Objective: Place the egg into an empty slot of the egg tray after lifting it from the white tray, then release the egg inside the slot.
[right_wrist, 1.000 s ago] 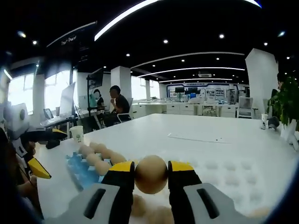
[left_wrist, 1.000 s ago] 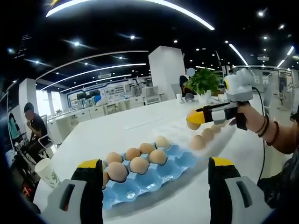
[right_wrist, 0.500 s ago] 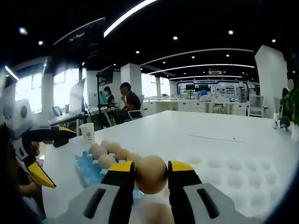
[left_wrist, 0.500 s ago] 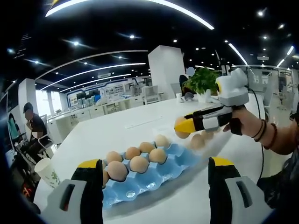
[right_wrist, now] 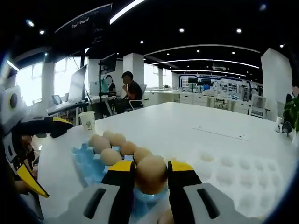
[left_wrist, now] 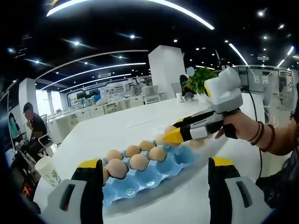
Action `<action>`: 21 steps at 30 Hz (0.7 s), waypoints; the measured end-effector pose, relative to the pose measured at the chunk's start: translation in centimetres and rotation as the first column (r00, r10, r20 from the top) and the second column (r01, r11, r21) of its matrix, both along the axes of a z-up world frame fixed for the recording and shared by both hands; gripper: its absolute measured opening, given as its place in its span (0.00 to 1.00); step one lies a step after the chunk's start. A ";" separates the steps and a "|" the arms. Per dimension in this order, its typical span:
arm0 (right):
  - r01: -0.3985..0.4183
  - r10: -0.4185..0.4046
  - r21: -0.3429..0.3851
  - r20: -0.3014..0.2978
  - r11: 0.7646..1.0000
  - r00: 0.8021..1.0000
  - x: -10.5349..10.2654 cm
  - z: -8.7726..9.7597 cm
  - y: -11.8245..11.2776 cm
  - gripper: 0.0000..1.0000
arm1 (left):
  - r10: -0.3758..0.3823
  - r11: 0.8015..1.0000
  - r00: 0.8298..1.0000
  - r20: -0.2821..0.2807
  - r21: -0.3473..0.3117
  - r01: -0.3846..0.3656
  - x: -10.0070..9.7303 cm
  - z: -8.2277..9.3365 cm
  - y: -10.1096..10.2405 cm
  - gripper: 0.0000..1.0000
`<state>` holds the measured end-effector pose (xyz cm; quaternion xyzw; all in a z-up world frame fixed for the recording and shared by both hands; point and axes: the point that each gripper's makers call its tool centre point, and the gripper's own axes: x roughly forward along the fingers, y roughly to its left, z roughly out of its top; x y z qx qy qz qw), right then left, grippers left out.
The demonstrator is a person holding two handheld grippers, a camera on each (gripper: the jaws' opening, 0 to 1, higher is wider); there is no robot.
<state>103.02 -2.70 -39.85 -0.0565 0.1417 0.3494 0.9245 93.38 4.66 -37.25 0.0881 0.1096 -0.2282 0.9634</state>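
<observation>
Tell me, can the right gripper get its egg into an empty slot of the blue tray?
Probably yes: the right gripper holds the egg over the blue tray, with empty slots uncovered.

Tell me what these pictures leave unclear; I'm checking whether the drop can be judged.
- Slot under the egg: in the right gripper view the egg and the right claw cover it, so whether it is empty is unknown.
- Egg in the left gripper view: mostly hidden behind the right claw.
- Blue egg tray: near left corner hidden behind the left claw's finger.
- White tray: cut off by the right edge.
</observation>
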 end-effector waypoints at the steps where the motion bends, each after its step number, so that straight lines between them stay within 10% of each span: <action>1: 0.001 -0.001 -0.004 -0.008 1.000 1.000 0.0 -0.2 0.0 0.29 | 0.000 1.000 1.000 0.001 -0.001 0.000 0.0 0.0 0.0 0.95; 21: 0.054 -0.070 -0.114 -0.134 0.992 0.988 0.1 -2.3 -0.3 0.27 | -0.015 1.000 1.000 0.017 -0.015 0.015 -0.2 0.5 -0.3 0.95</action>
